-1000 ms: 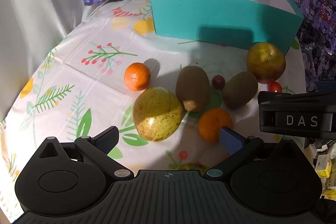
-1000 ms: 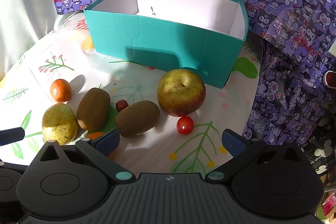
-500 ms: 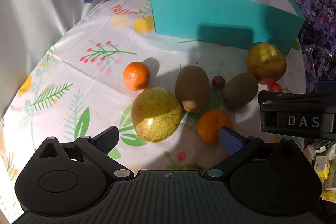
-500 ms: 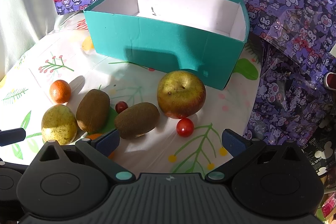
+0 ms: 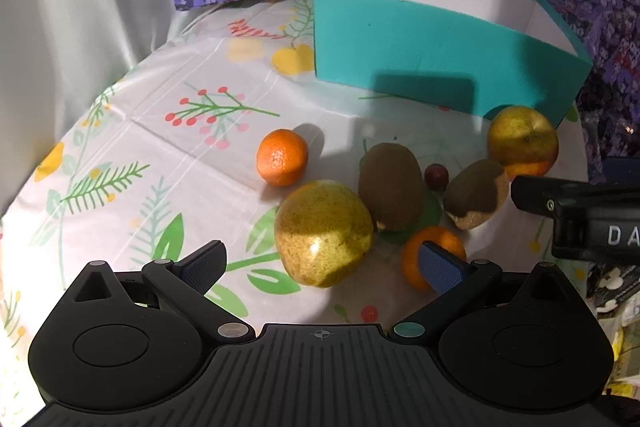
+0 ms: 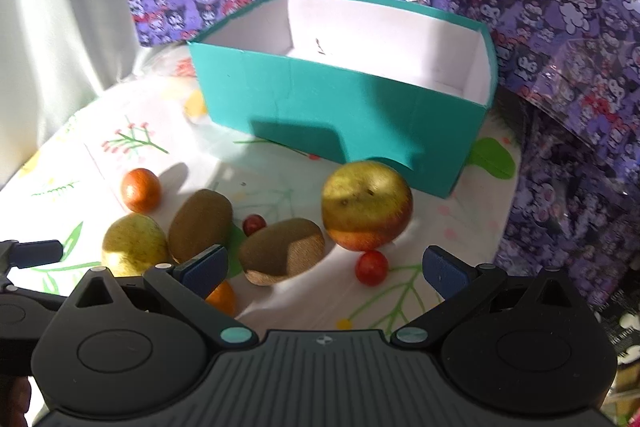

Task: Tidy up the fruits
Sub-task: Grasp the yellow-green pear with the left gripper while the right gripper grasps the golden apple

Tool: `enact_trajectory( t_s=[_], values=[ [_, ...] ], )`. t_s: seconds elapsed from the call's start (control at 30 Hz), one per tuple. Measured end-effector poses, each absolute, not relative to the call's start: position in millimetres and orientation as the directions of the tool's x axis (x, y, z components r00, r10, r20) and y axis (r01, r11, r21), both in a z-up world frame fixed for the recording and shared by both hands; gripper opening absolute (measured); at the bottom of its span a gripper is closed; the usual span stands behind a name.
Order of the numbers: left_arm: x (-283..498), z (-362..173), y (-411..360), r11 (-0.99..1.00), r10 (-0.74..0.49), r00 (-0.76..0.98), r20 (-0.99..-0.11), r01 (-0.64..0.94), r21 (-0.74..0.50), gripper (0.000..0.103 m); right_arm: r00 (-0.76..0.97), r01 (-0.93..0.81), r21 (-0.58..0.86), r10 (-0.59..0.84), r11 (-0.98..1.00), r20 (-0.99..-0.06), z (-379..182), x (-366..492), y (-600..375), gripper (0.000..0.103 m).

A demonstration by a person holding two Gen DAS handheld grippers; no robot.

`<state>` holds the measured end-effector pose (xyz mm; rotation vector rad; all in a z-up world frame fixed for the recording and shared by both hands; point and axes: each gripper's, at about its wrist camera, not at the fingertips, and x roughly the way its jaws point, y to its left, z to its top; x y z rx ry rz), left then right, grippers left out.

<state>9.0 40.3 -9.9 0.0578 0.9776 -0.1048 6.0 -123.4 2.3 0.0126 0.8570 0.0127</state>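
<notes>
While all fruit lies loose on the floral tablecloth, the teal box at upper centre of the right wrist view stands with its open top upward, ready to receive it; its interior appears bare, though the floor is only partly visible. Left gripper, jaws spread and holding nothing, frames the yellow pear at lower centre, presumably the first pick. Right gripper, likewise spread and unladen, faces a kiwi, a cherry tomato and the apple beside the box's near wall.
</notes>
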Motion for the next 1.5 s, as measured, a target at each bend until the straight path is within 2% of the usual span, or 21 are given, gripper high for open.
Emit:
enact_trajectory(
  t_s=[0.47,0.6,0.73,0.77,0.8,1.2,1.27,1.5],
  values=[
    [43,-36,46,0.996,-0.045,0.515,-0.856,0.095,0.004,0.103,0.734,-0.145,0.044,0.138,0.988,-0.665,-1,2,-126,0.103],
    [50,-48,52,0.993,-0.095,0.472,-0.876,0.102,-0.052,0.085,0.731,-0.136,0.01,0.108,0.991,-0.674,-3,7,-126,0.103],
    [51,-53,43,0.99,-0.081,0.487,-0.869,0.139,-0.014,0.081,0.711,-0.118,0.031,0.106,0.993,-0.695,-9,13,-129,0.103],
    [51,-52,42,0.989,-0.09,0.497,-0.863,0.146,-0.019,0.071,0.707,-0.112,0.033,0.103,0.993,-0.7,-11,15,-131,0.103],
    [51,-51,41,0.989,-0.092,0.505,-0.858,0.147,-0.02,0.069,0.704,-0.102,0.032,0.095,0.994,-0.704,-12,17,-132,0.103],
    [35,-23,46,0.993,-0.111,0.559,-0.822,0.105,-0.063,0.069,0.679,0.018,0.031,0.011,0.999,-0.734,-31,59,-158,0.102],
    [34,-18,42,0.992,-0.111,0.567,-0.817,0.111,-0.058,0.069,0.666,0.037,0.03,-0.003,0.999,-0.746,-37,66,-162,0.096],
    [37,-10,23,0.987,-0.127,0.559,-0.819,0.151,-0.05,0.069,0.62,0.068,0.027,-0.021,0.997,-0.784,-56,83,-170,0.087]
  ],
)
